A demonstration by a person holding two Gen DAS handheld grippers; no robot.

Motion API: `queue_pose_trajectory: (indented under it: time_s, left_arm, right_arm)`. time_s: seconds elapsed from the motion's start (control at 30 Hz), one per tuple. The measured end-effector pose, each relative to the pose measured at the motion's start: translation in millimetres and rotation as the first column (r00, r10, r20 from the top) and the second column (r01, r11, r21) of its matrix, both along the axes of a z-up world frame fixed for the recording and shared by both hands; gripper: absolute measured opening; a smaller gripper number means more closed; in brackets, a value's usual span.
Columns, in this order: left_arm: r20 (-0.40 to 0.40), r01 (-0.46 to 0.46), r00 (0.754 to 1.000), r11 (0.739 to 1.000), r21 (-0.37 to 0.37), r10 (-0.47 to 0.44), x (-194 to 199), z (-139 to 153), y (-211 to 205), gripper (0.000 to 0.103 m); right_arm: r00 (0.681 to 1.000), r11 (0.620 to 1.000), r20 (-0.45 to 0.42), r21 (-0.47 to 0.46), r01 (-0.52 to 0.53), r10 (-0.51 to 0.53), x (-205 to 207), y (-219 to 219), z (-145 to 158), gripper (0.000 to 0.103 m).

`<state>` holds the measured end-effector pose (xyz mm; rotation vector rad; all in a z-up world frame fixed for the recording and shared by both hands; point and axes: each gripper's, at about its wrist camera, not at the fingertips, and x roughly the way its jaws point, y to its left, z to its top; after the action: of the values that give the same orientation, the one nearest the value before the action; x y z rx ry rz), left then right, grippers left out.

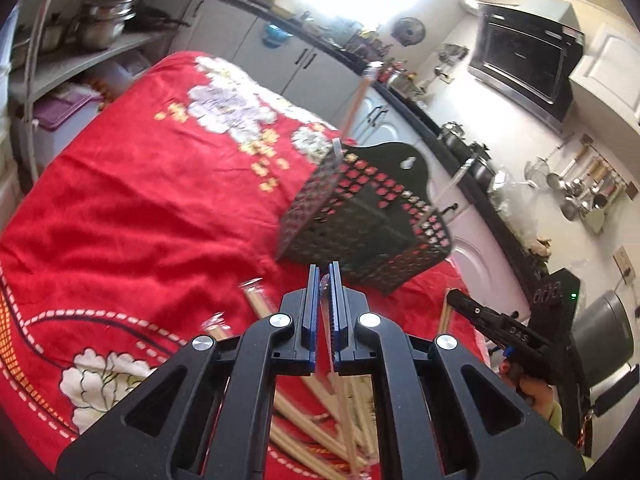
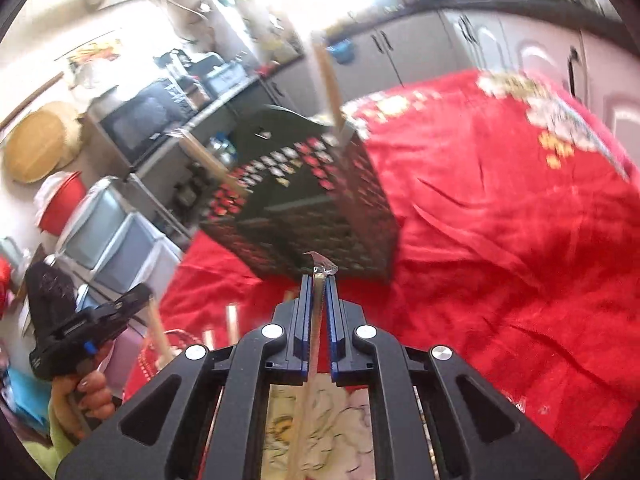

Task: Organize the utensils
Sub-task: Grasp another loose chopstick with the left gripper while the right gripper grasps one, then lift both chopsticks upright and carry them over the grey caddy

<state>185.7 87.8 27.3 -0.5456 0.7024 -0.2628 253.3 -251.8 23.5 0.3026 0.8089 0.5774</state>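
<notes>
Now, step in hand: both hands appear to be carrying a wrapped chopstick each toward the black perforated holder (image 1: 362, 216).
Left gripper (image 1: 323, 276): jaws closed on a thin wrapped chopstick (image 1: 325, 312) that runs back between the pads and down past the frame.
Right gripper (image 2: 319, 280): jaws closed on a chopstick (image 2: 316, 300), its clear wrapper tip poking out just past the pads.
Holder: stands on the red floral cloth (image 1: 132, 200), just ahead of both grippers; at least two chopsticks (image 1: 354, 104) already lean out of its top.
Remaining pile: loose chopsticks (image 1: 304, 412) lie on the cloth below the left gripper, near the front edge.
Surface: whether a counter or a bed lies under the cloth I cannot tell.
Doing it well: raise each tip clear of the holder's rim, then tilt the stick toward upright before lowering.
Order: insert one stick at a time, so the two grippers do not meet above the opening.
Risk: the slick wrapper may slip between the pads; the light holder may tip if a stick pushes its wall.
Release: open only once the lower end is inside.
</notes>
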Motion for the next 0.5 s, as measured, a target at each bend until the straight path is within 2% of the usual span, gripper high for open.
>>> queue_pose_trajectory:
  time_s: [0.23,0.5]
  left_arm:
    - [0.059,0.056,0.997,0.998,0.027,-0.058,1.3,28.1,-21.6,0.002]
    - [0.144,0.102,0.984,0.994,0.042,-0.107,1.6,67.0,-40.8,0.002]
  right_arm:
    - [0.985,1.0,0.171,0.013,-0.023,0.02,-36.3,5.0,46.3,0.006]
    - [0.937,0.999,0.345,-0.007,0.053,-0.048,-59.4,-2.9,74.3,0.006]
